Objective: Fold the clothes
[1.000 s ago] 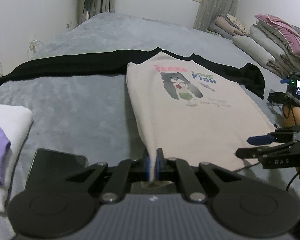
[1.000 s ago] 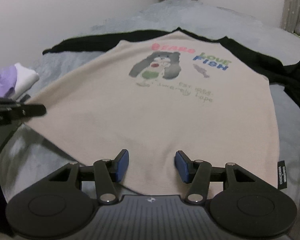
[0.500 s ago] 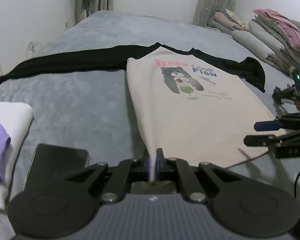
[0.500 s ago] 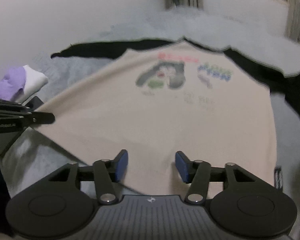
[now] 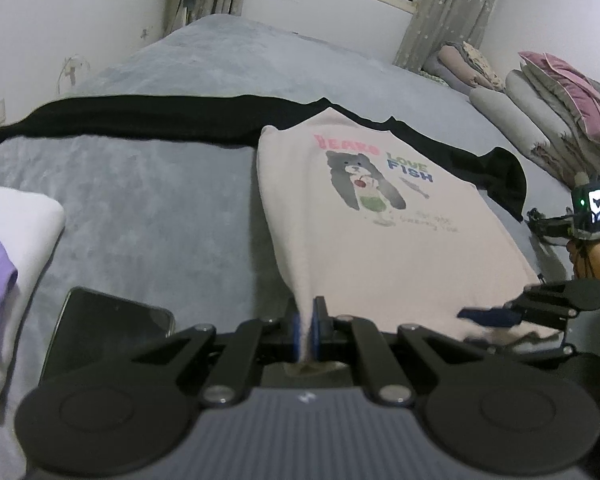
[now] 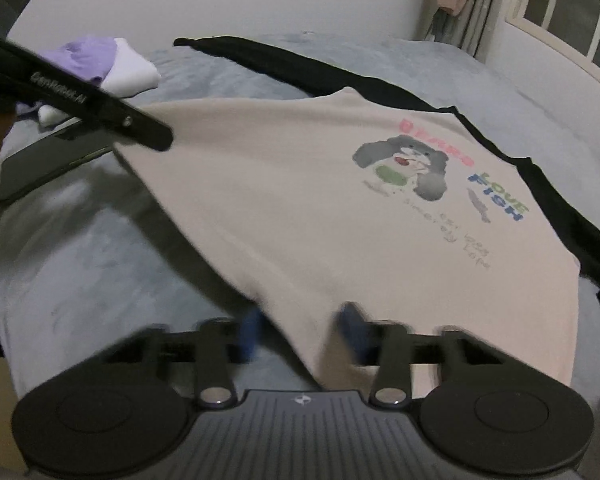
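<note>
Shirt: cream raglan shirt (image 5: 380,248) with black sleeves and a bear print lies front up on the grey bed (image 5: 148,200), collar away from the person, hem nearest the cameras.
Left sleeve: long black sleeve (image 5: 132,120) stretched straight out to the side, flat on the bed.
Right sleeve: other black sleeve (image 5: 504,178) bunched and curled beside the body, not laid straight.
Hem: near left corner is lifted off the bed, so the cloth runs taut from that corner up toward the chest.
Left claw: left claw (image 5: 309,330) is clenched on that hem corner, cloth pinched between its blue pads.
Right claw: right claw (image 6: 300,334) is released, jaws apart with the hem's edge running between them; this view is blurred, so I cannot tell whether the pads touch the cloth.
Progress: no crease shows in the body and both sleeves lie outside it, so by my reading this shirt is spread but unfolded; sleeves and body both remain to be folded.
Done pile: folded purple and white clothes (image 5: 4,248) stacked at the left edge of the bed suggest other pieces are already folded.
Nearby: dark phone (image 5: 104,328) lies on the bed between the pile and the held corner.
</note>
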Motion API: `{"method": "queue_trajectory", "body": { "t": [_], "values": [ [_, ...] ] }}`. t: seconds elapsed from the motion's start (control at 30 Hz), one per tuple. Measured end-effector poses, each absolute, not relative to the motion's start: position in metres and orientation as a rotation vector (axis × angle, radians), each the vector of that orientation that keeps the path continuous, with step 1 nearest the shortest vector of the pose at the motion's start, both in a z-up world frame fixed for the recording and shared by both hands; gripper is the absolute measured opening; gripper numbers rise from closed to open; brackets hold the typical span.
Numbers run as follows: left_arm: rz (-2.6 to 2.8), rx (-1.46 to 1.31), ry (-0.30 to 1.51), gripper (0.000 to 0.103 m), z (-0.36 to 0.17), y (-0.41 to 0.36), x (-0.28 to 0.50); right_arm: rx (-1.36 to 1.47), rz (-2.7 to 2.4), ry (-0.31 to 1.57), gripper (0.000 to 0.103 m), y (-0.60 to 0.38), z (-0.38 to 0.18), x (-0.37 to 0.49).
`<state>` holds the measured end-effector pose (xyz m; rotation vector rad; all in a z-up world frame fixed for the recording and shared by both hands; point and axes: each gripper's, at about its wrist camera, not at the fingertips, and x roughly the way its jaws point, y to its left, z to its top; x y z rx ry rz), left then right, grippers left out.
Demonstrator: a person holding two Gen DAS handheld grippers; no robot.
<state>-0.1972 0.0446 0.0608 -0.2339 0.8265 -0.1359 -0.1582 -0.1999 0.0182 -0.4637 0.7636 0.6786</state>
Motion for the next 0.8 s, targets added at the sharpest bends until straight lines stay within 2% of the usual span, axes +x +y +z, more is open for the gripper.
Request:
{"method": "queue_trajectory", "body": {
  "t": [0.27, 0.4, 0.43, 0.5, 0.6, 0.77, 0.8],
  "values": [
    [-0.152, -0.229, 0.831, 0.005, 0.063, 0.051, -0.200, -0.421, 0.700, 0.797, 0.008, -0.215, 0.043, -0.167],
    [-0.137, -0.147, 0.870, 0.005, 0.051, 0.036, -0.196, -0.480, 0.629, 0.811, 0.011, -0.212, 0.024, -0.157],
    [-0.136, -0.130, 0.876, 0.005, 0.048, 0.033, -0.196, -0.498, 0.624, 0.802, 0.013, -0.211, 0.022, -0.157],
    [-0.136, -0.110, 0.886, 0.005, 0.045, 0.030, -0.195, -0.503, 0.595, 0.761, 0.030, -0.212, 0.030, -0.160],
    [-0.120, -0.130, 0.900, 0.008, 0.042, 0.038, -0.192, -0.516, 0.532, 0.726, 0.050, -0.219, 0.039, -0.160],
    [-0.104, -0.134, 0.911, 0.009, 0.039, 0.041, -0.189, -0.450, 0.464, 0.795, 0.050, -0.239, 0.037, -0.150],
    [-0.106, -0.131, 0.911, 0.009, 0.039, 0.040, -0.189, -0.428, 0.468, 0.799, 0.041, -0.242, 0.039, -0.150]
  ]
}}
